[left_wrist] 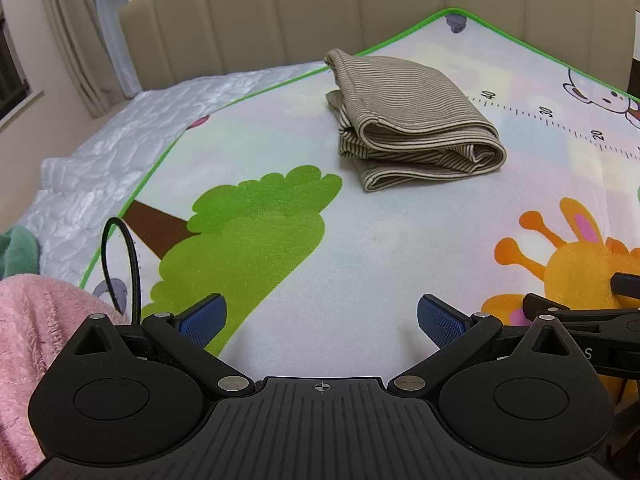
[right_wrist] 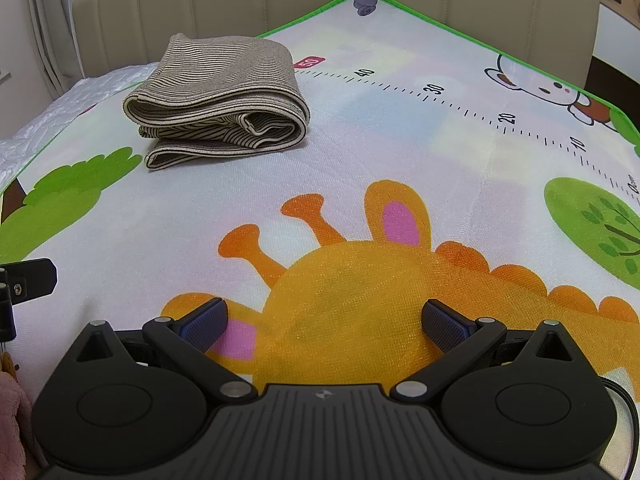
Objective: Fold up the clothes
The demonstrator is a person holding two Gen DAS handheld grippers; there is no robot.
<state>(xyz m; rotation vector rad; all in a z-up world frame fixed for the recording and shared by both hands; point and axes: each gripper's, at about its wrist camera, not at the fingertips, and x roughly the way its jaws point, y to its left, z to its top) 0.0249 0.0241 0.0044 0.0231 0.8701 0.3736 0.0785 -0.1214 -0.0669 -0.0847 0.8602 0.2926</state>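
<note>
Quilted white bed [left_wrist: 100, 168] under everything, beige padded headboard [left_wrist: 280, 12] at the far end. On the bed, one printed play mat [left_wrist: 360, 248] with green edging, cartoon tree, orange giraffe, ruler marks. That mat is my working surface.

One striped garment [left_wrist: 412, 120], grey-beige, sits folded in a thick stack at the mat's far side, near the headboard edge. It looks done, I'd judge, though the layers are a bit uneven at the near end.

One pink fleecy cloth [left_wrist: 28, 344] at the near left, partly off the mat, just beside my left gripper [left_wrist: 320, 320]. One green cloth [left_wrist: 16, 252] behind it on the quilt. I'd guess one of those is next.

Key relation: the striped stack lies ahead and slightly right of the left gripper, ahead and well to the left of my right gripper [right_wrist: 324, 324]. Both are well apart from it. Its long axis runs roughly left-right across my view. The pink cloth is much nearer the left gripper; in the right wrist view only a sliver shows at the bottom left.

Left gripper: fingers spread wide, nothing between the pads. Right gripper: same, spread, holding nothing, hovering over the giraffe print.

Count: two grippers, one folded garment, two loose cloths, one mat.
</note>
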